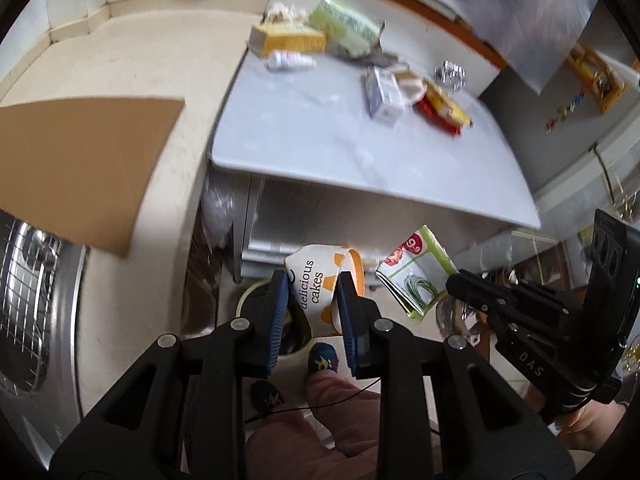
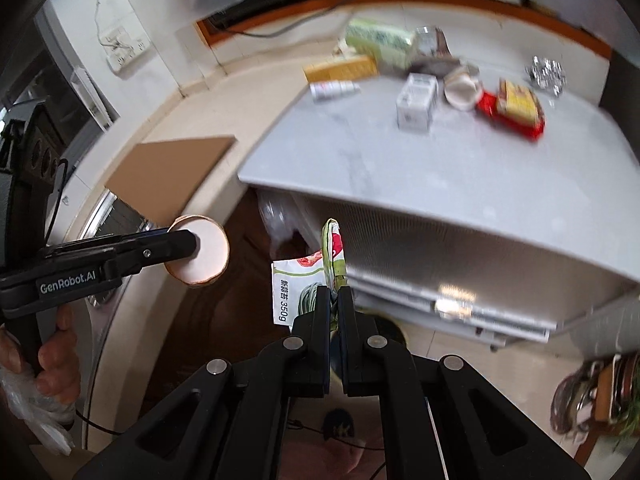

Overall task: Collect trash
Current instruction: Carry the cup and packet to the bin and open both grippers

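A paper cake cup [image 1: 320, 284] is clamped in the left gripper [image 1: 312, 300], jaws narrowed on it. The right gripper [image 2: 335, 304], jaws nearly together, pinches a green-and-white food packet [image 2: 298, 288]. Both hang off the near edge of a white table [image 1: 320, 136] with boxes and wrappers along its far edge, above cream floor [image 1: 132, 72].

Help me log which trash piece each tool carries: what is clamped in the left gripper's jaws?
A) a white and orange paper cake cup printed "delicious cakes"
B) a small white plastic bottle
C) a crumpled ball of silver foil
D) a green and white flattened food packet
A: the left gripper has its blue pads pressed on the white and orange paper cake cup, off the table.
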Demonstrator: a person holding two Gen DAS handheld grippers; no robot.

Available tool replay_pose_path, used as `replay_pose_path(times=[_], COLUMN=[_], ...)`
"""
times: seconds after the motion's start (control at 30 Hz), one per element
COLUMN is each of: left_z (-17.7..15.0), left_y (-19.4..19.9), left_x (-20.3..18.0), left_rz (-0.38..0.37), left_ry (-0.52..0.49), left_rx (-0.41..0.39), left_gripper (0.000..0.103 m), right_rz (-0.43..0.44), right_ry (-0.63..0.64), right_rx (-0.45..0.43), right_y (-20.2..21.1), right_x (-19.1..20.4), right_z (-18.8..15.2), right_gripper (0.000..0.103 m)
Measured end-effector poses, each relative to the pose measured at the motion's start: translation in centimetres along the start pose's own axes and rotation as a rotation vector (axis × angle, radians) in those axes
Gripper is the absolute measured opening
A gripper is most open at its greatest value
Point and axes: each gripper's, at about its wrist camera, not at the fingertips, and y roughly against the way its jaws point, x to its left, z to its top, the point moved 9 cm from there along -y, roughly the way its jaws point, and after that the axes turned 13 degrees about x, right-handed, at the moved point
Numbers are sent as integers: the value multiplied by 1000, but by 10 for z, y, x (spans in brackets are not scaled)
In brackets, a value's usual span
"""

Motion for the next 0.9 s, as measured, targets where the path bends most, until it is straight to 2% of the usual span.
replay_pose_path(times=[0.17, 0.27, 0.47, 0.63, 0.77, 0.9], left_z=[-20, -35, -72, -106, -122, -130], left_y=[-43, -82, -202, -305, -365, -410], left_x=[2, 7, 33, 60, 75, 88], left_rz=[44, 77, 155, 144, 132, 130], left_ry=[17, 37, 133, 229, 267, 306], left_rx=[88, 147, 280, 385, 433, 477], left_gripper=[22, 22, 22, 22, 22, 22], right_rz=[7, 23, 19, -8, -3, -9], right_ry=[-28, -64, -114, -113, -114, -105], right_rx=[91, 176, 331, 421, 460, 501], right_y=[-44, -91, -197, -289, -345, -384], right_x=[-17, -33, -73, -103, -117, -122], right_z=[-20, -41, -81, -108, -118, -127], right_gripper=[3, 3, 3, 4, 4, 11])
